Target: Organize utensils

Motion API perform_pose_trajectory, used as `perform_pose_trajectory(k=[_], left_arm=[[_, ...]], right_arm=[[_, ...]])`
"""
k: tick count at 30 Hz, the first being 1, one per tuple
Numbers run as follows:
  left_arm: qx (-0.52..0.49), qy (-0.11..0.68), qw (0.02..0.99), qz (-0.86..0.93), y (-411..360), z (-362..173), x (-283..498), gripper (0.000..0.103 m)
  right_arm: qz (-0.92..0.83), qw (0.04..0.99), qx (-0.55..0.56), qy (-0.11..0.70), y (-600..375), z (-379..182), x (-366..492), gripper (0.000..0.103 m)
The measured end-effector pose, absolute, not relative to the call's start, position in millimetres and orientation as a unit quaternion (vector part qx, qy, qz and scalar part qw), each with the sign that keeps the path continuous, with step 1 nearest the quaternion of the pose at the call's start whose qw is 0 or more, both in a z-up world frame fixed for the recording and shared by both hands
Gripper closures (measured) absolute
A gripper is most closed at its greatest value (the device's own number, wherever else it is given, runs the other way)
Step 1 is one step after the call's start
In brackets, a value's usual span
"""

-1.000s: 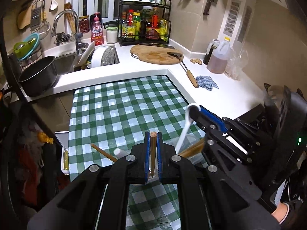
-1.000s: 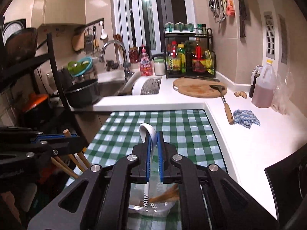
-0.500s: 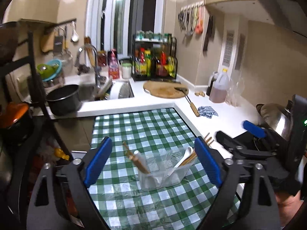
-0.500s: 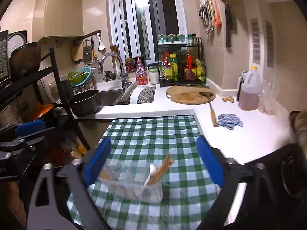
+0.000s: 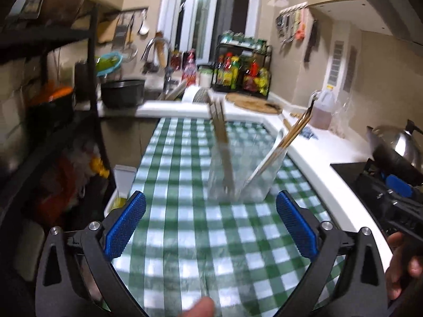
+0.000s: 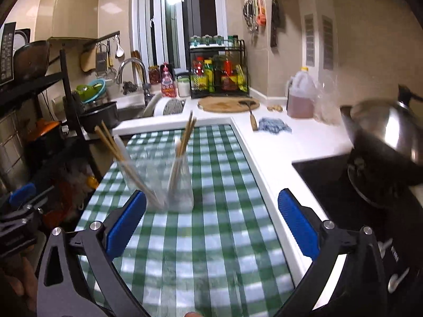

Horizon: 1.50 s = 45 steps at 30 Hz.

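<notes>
A clear plastic container (image 5: 243,177) (image 6: 169,187) stands on the green checked tablecloth (image 5: 185,222). Wooden chopsticks (image 5: 221,132) (image 6: 185,137) and a white spoon (image 5: 265,165) lean inside it. My left gripper (image 5: 210,202) sits back from the container, its jaws opening wide with nothing between the blue pads (image 5: 124,227). My right gripper (image 6: 211,198) is open too, short of the container and holding nothing. Each gripper shows at the edge of the other's view, both blurred.
A wok with a steel lid (image 6: 386,142) sits on the black hob at right. On the white counter (image 6: 290,145) lie a blue cloth (image 6: 273,126), an oil jug (image 6: 301,97) and a cutting board (image 6: 228,103). A black shelf rack (image 5: 87,84) stands at left.
Both grippers went from shut to wide open, letting go of a chopstick and the spoon into the container, and drew back from it toward the near end of the cloth.
</notes>
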<state>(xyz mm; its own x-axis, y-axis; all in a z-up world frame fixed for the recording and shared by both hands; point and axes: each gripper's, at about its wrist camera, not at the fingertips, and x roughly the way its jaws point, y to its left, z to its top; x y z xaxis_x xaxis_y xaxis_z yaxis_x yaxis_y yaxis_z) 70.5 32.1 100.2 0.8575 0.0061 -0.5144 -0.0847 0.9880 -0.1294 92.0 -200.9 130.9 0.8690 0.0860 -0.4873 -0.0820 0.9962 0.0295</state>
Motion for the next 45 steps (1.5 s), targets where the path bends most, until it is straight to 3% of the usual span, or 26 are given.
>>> perform_pose_trajectory(k=[45], left_arm=[[-0.044, 0.259, 0.965, 0.026, 31, 85, 67, 0.007]], right_arm=[[0.038, 0.966, -0.023, 0.253, -170, 110, 91, 0.005]])
